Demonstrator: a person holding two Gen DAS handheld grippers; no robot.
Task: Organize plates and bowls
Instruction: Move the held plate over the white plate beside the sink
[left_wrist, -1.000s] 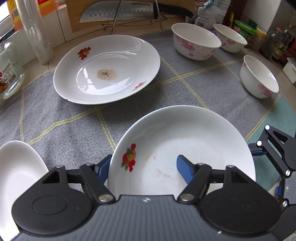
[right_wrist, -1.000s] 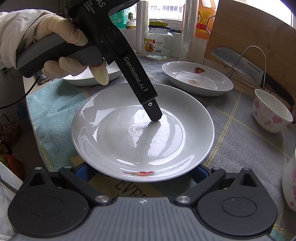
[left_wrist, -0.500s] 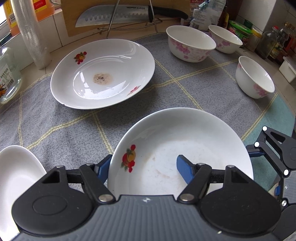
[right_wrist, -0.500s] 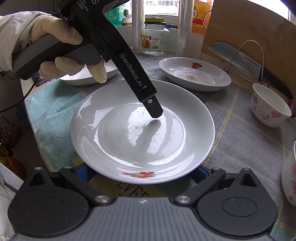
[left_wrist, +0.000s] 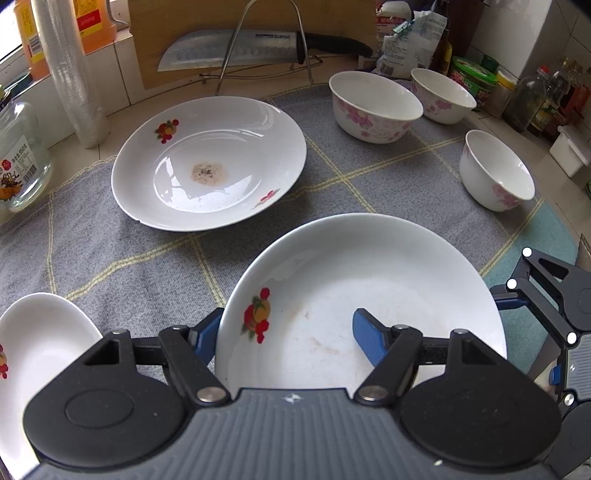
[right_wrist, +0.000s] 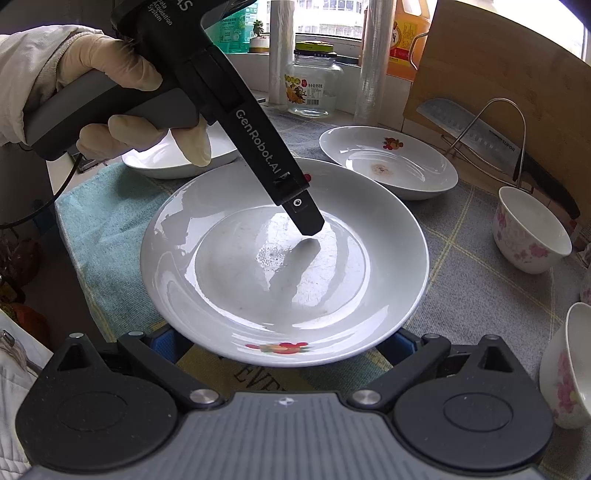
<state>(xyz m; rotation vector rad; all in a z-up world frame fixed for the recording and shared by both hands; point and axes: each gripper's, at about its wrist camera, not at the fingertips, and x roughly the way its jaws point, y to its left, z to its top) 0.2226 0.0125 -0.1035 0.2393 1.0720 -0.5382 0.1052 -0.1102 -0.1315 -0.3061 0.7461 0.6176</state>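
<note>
Lifted a little higher than a second ago, the white fruit-print plate (left_wrist: 369, 295) hangs tilted over the grey checked cloth (left_wrist: 110, 258) near the bench's front edge. Left claw (left_wrist: 284, 332) pinches its rim, one blue finger (left_wrist: 369, 339) inside, the gloved hand (right_wrist: 122, 96) angling it steeply down. Right claw (right_wrist: 284, 343) sits beneath the plate's near rim, whether gripping I cannot tell.

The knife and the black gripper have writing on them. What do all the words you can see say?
"SUPOR": on the knife blade.
"GenRobot.AI": along the left gripper.
"EVE...": on something under the held plate, cut off.
Glass jar and orange bottle labels: too small to read.
</note>
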